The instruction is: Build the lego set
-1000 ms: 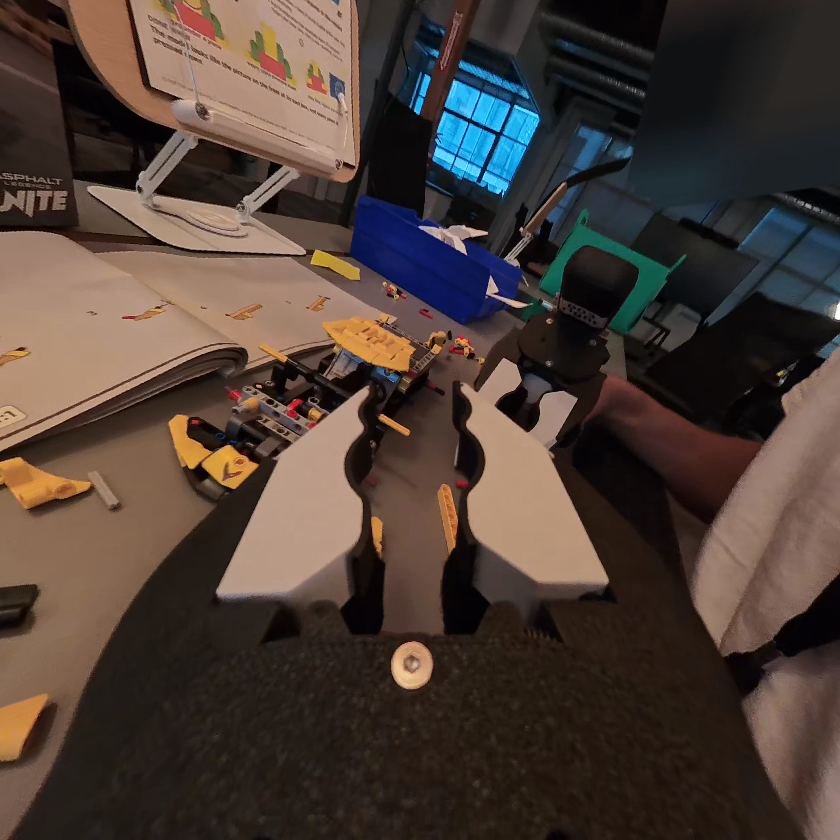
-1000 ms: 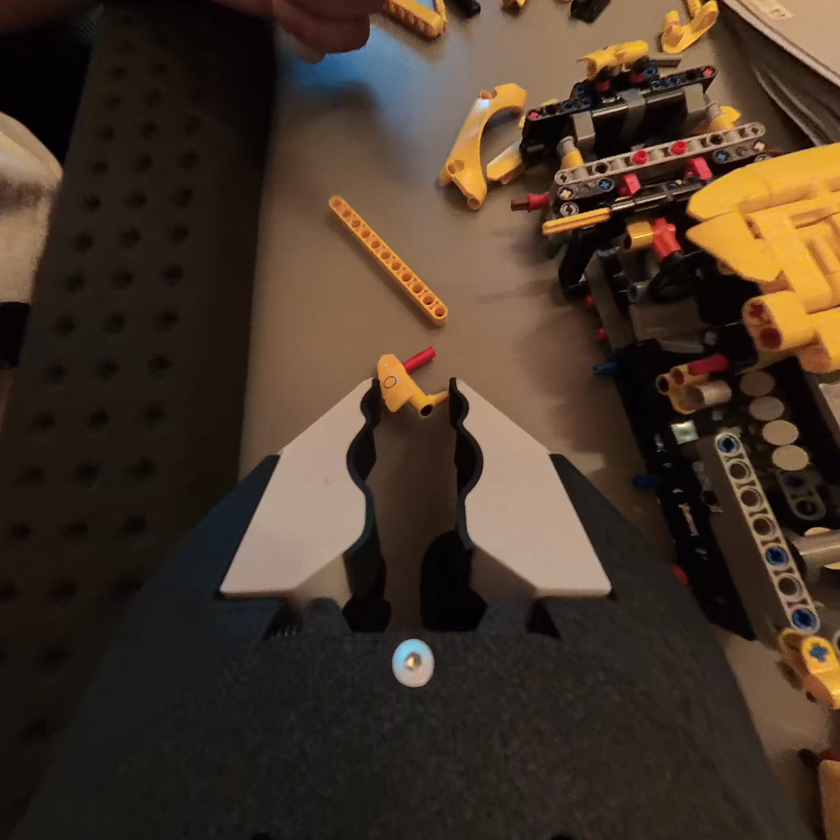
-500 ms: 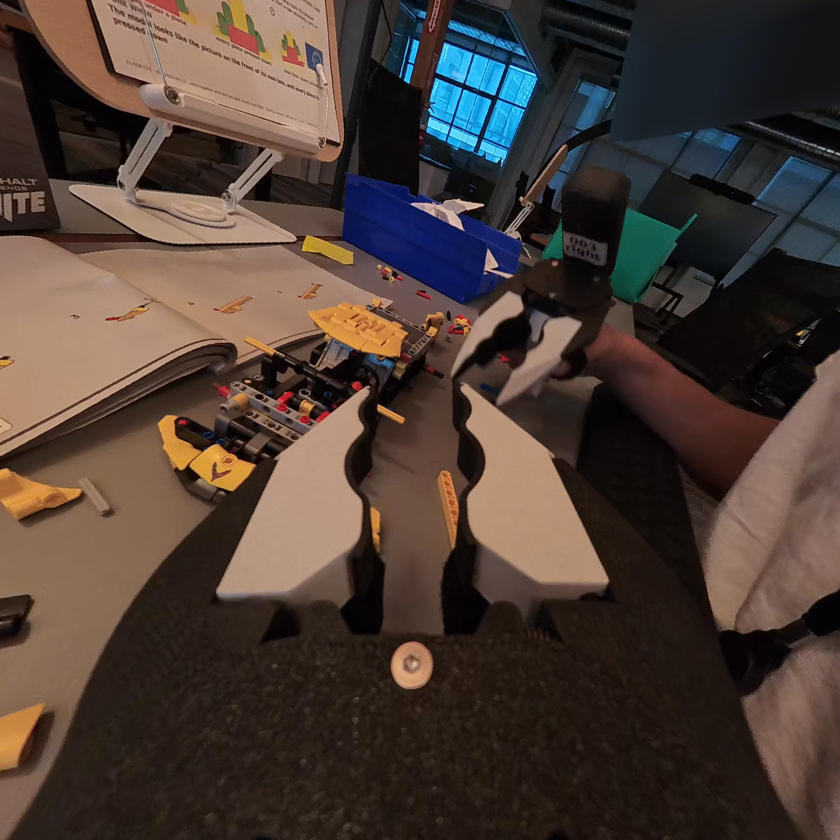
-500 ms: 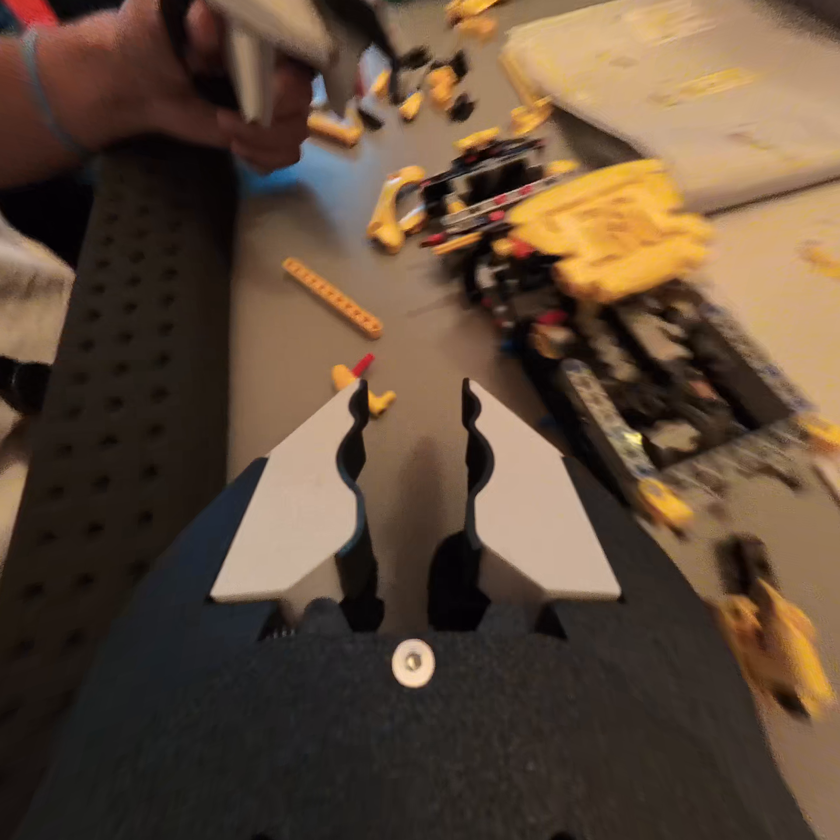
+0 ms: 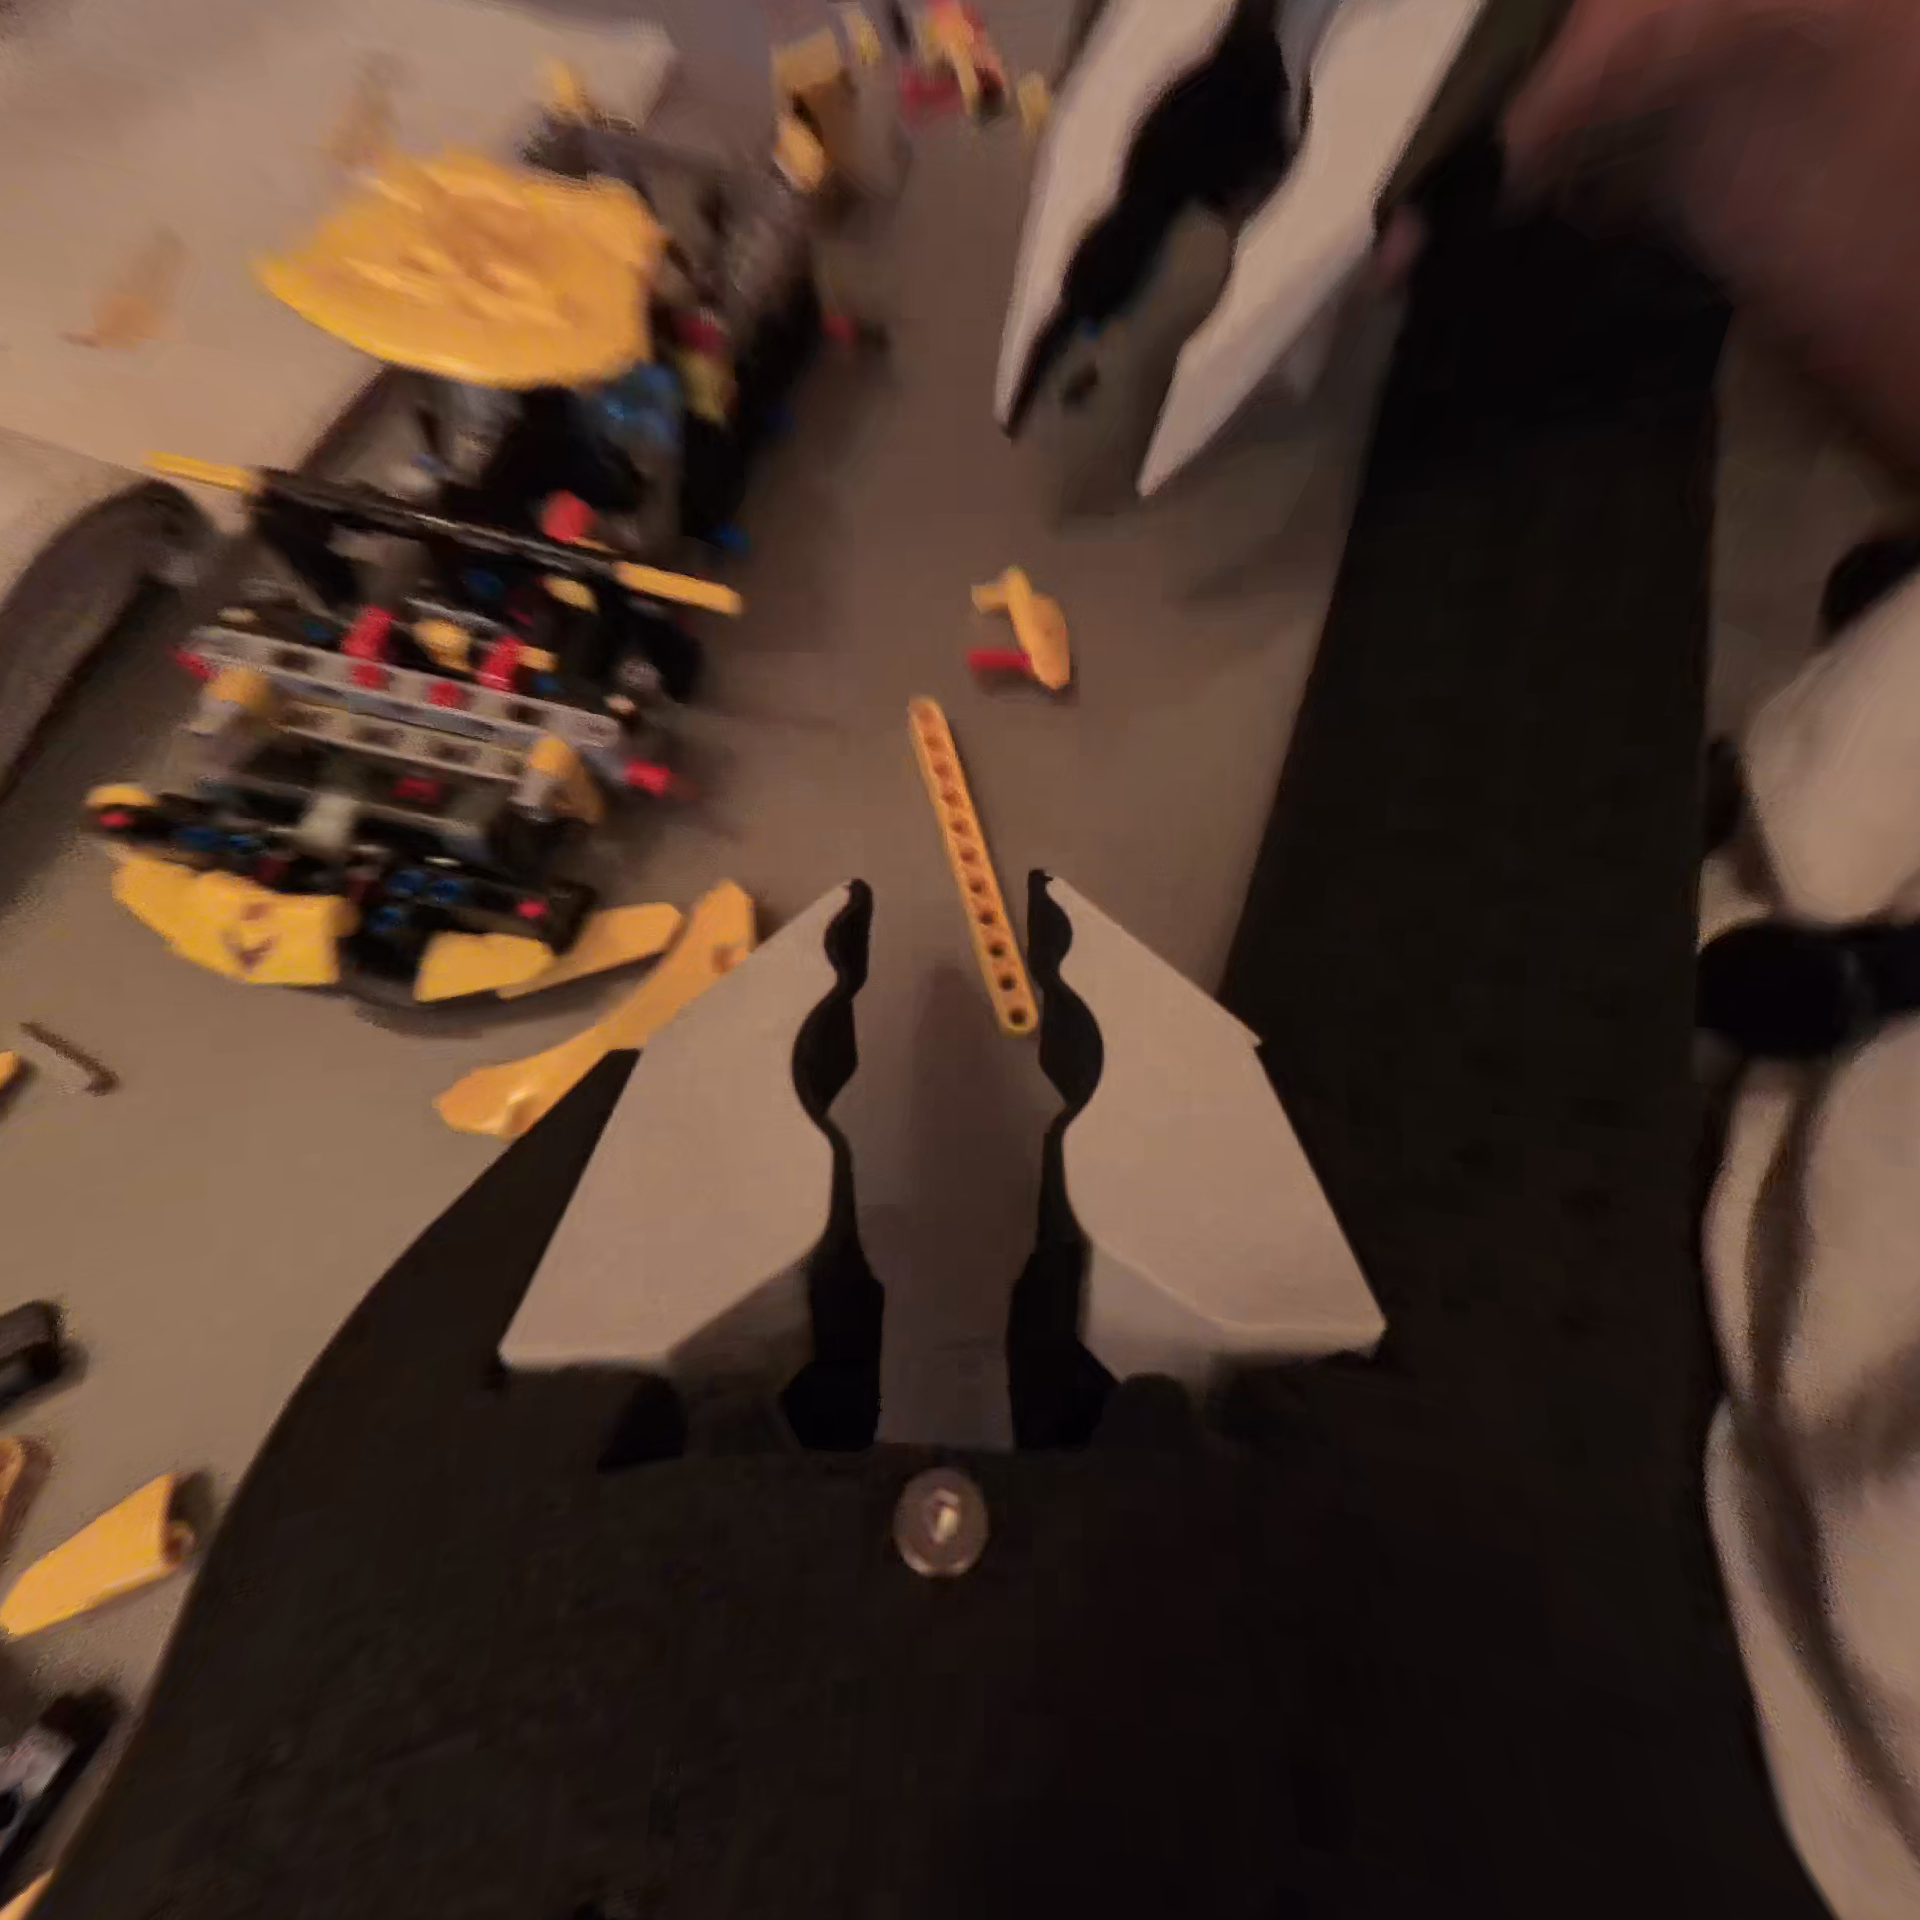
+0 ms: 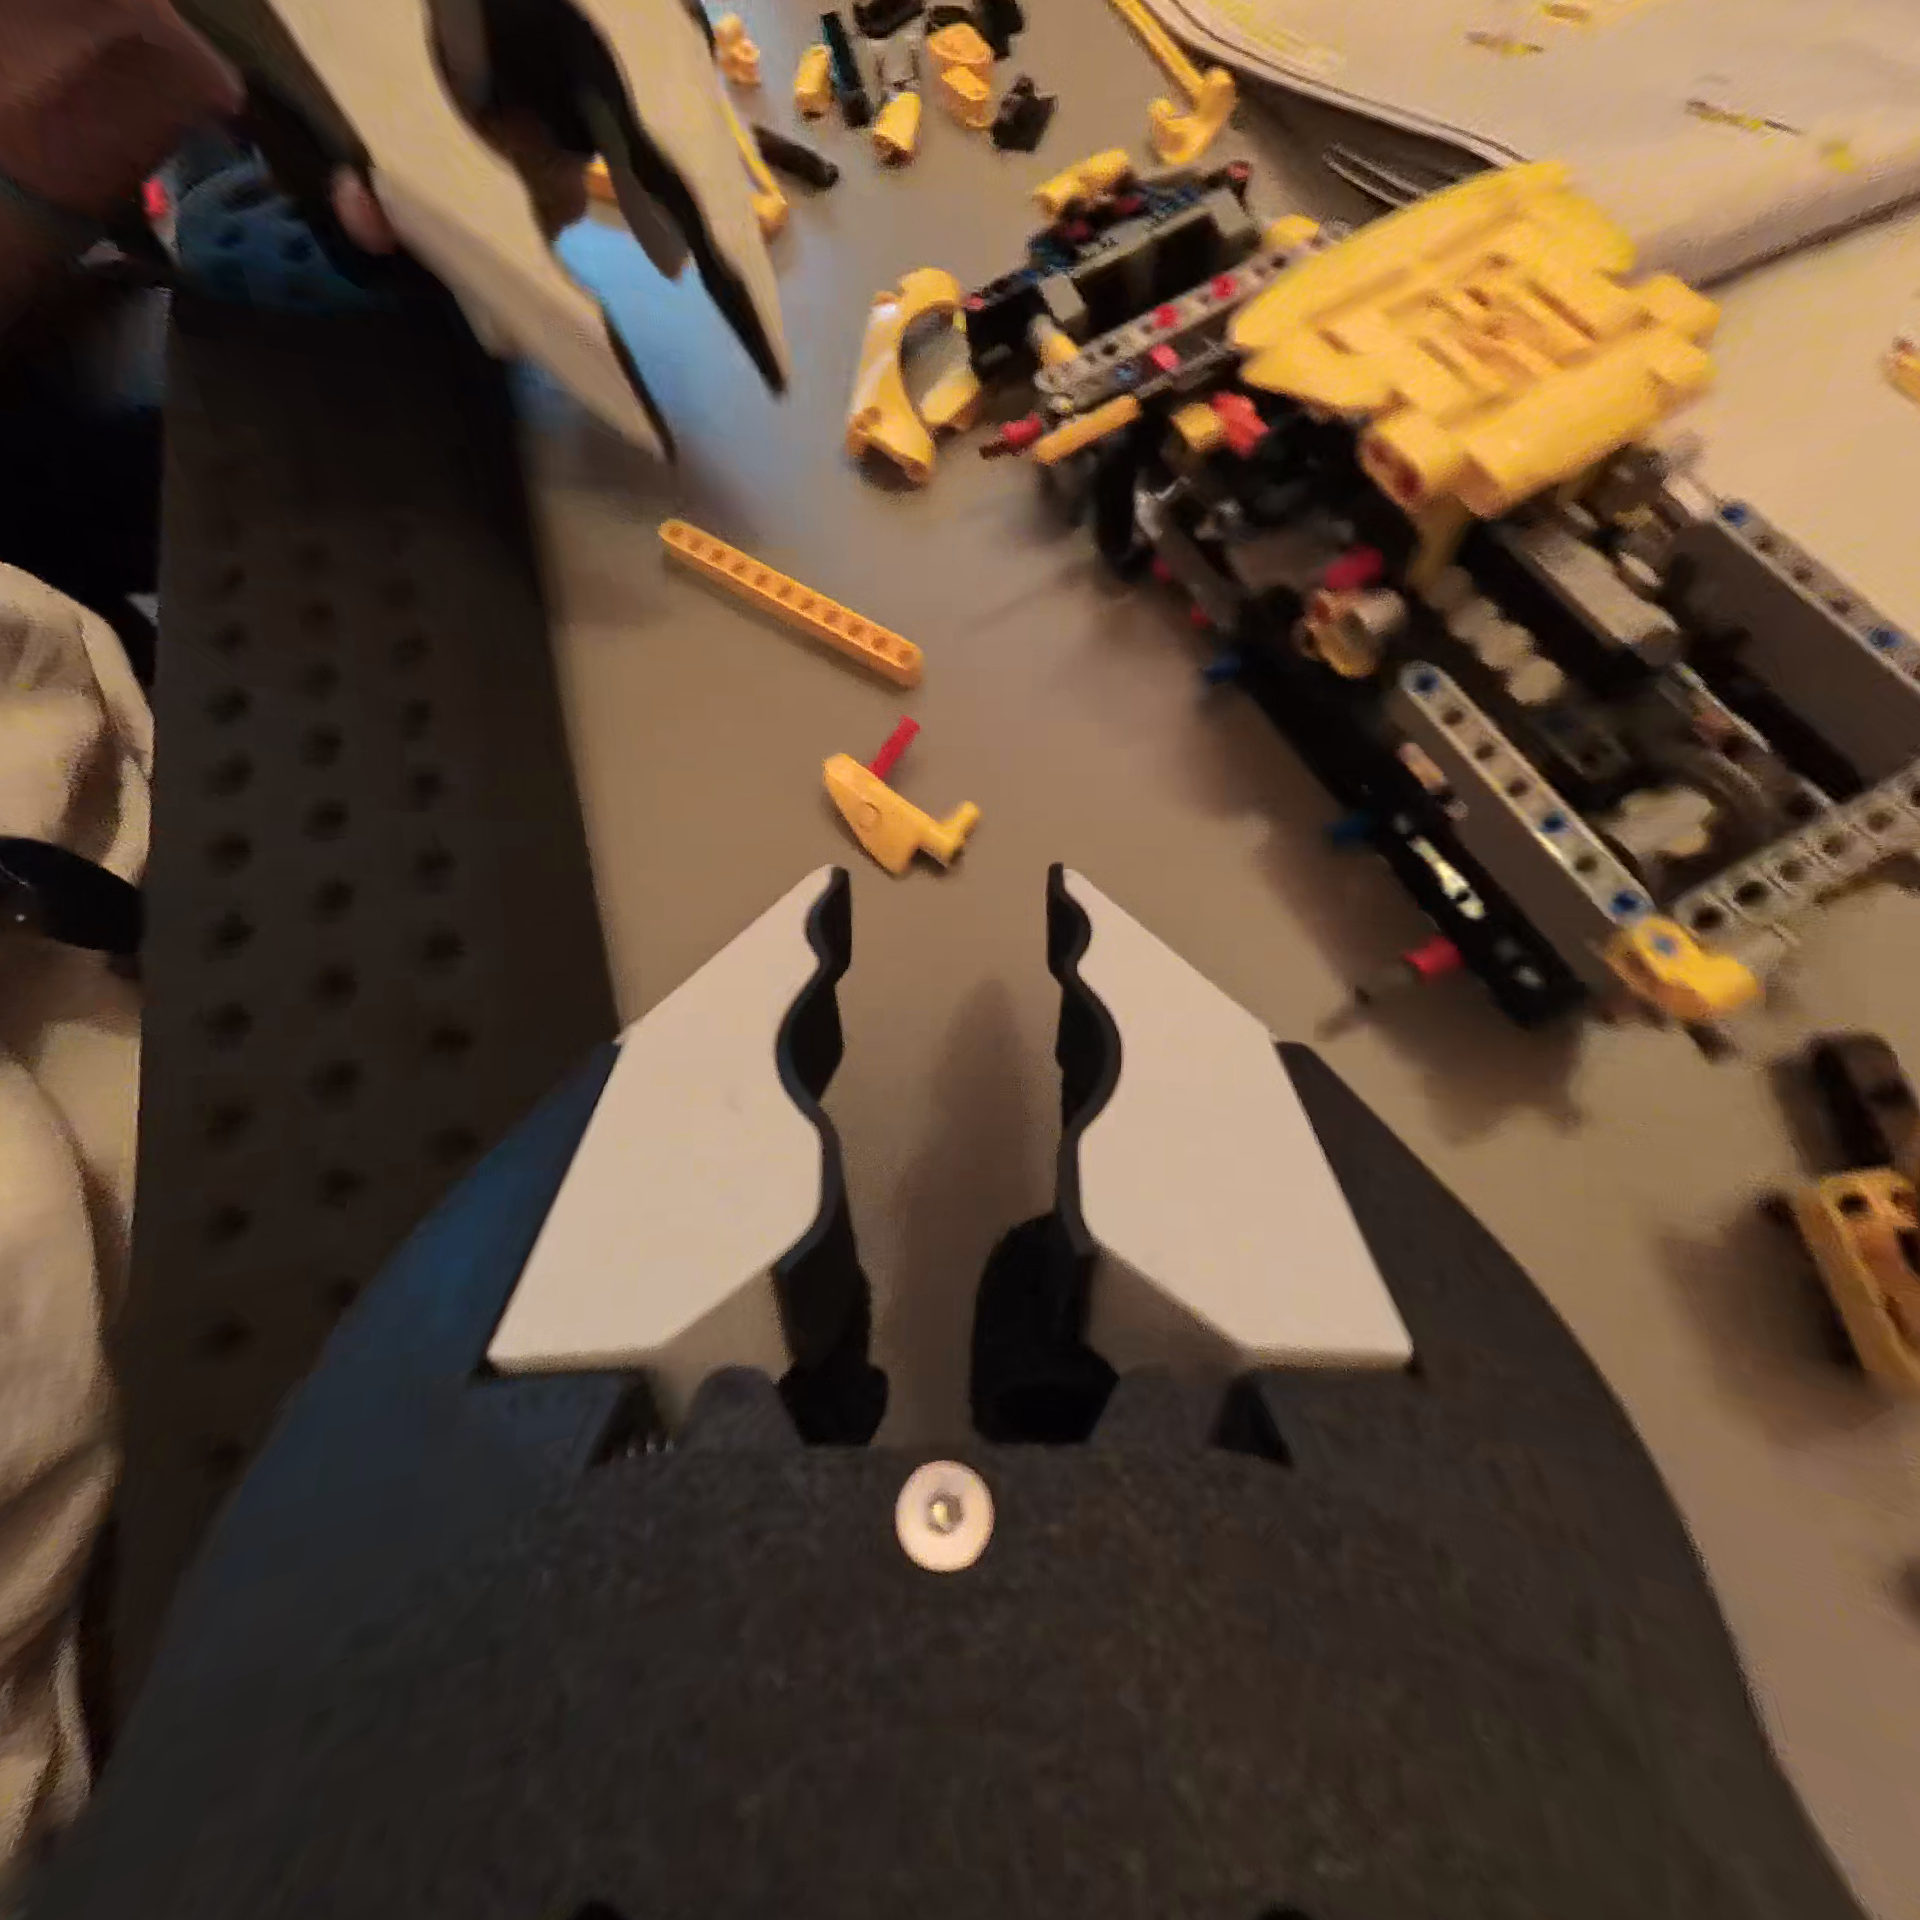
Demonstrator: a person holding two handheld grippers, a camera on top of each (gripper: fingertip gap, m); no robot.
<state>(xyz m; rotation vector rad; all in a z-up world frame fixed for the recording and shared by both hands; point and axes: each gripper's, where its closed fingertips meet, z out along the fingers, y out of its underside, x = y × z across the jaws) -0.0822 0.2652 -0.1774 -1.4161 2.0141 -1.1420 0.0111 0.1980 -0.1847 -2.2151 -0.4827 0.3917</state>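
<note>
On the grey tabletop (image 6: 727, 935), the largest thing is the half-built yellow and black lego car (image 6: 1455, 540), lying to the right of the right tool and to the left of the left tool, with an open instruction book (image 6: 1662, 94) behind it. A dark perforated mat (image 6: 312, 831) runs along the near edge. Loose yellow panels (image 5: 613, 1029) lie scattered beside the car.

Both tools are empty, jaws apart. The left tool (image 5: 945, 894) hangs over the long yellow beam (image 5: 971, 862), whose near end lies just inside the gap, close to the right-hand finger. The beam's long axis runs nearly straight away from this tool, tilted slightly leftward at the far end, so closing here would probably pinch it across its width.

The right tool (image 6: 948, 883) points at the small yellow connector with a red pin (image 6: 899, 810), which lies just ahead of the tips. Its body runs across the jaw line and the red pin points away. Each tool seems nearest its own piece.
</note>
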